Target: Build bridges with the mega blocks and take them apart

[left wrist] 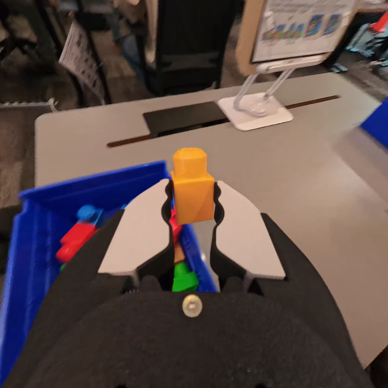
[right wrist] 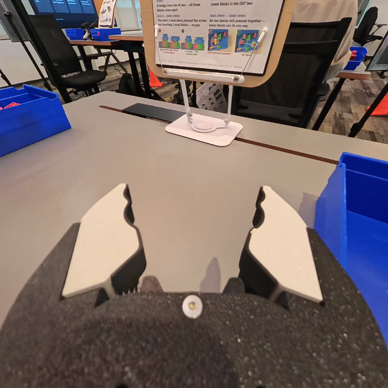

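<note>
A: What's hard to read?
B: The blue bin [left wrist: 88, 189] at lower left is blurred; red, green, perhaps blue blocks inside.
A: Surface?
B: Grey table [right wrist: 189, 168], office chairs behind.
A: The claws?
B: Left gripper [left wrist: 193, 201] clamps an upright orange block [left wrist: 192, 199], centre frame. Right gripper [right wrist: 193, 207] gapes, holding nothing.

This is an office set up as a data-collection workspace. A grey desk [right wrist: 168, 168] carries blue plastic bins [right wrist: 31, 117] and a printed instruction sheet on a white stand [right wrist: 203, 132]. Behind it stand black mesh office chairs [right wrist: 69, 60], further desks [right wrist: 117, 39] with more blue bins [right wrist: 105, 33], a dark wall screen [right wrist: 65, 10] and patterned carpet flooring [right wrist: 344, 98]. A black tripod leg [right wrist: 369, 113] stands at the right.
</note>
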`<state>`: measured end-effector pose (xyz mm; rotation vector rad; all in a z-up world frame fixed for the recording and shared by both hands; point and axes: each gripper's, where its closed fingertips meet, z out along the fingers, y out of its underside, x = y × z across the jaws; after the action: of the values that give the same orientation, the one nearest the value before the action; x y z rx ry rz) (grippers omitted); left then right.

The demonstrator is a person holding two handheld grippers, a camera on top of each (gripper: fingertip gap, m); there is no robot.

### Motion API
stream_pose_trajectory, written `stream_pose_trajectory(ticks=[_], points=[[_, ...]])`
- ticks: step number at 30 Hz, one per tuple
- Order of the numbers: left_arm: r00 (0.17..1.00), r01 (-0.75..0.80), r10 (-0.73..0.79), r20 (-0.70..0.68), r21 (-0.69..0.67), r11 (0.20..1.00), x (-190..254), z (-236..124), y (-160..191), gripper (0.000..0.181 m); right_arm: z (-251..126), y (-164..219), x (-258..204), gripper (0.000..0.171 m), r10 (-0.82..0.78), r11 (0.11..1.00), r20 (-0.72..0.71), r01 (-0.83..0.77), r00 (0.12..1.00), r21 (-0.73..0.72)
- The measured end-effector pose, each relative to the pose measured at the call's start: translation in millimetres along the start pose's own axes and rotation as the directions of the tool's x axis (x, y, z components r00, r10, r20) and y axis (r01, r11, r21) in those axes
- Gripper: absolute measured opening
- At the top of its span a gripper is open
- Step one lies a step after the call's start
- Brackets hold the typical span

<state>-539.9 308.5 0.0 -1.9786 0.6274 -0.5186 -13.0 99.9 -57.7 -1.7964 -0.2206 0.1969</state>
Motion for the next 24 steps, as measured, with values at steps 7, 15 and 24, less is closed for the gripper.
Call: stream_pose_trajectory(ticks=[7,15,24], points=[[0.955,-0.085,0.119,-0.273,0.133,0.988,100.1,45.2,-20.2,0.037,3.6,1.5,-7.4,0.112,-0.015,1.000,0.026,0.016,1.000,-0.010],[0.806,-0.158,0.228,-0.547,0.172,0.972,188.6,113.6,4.4,0.037,3.1,0.0,-11.6,0.112,-0.028,1.000,0.045,0.028,0.999,-0.004],[0.575,-0.354,0.265,-0.774,0.056,0.933,244.3,172.0,73.0,0.037,1.5,-2.8,-15.8,0.111,-0.044,0.999,0.063,0.044,0.997,0.004]])
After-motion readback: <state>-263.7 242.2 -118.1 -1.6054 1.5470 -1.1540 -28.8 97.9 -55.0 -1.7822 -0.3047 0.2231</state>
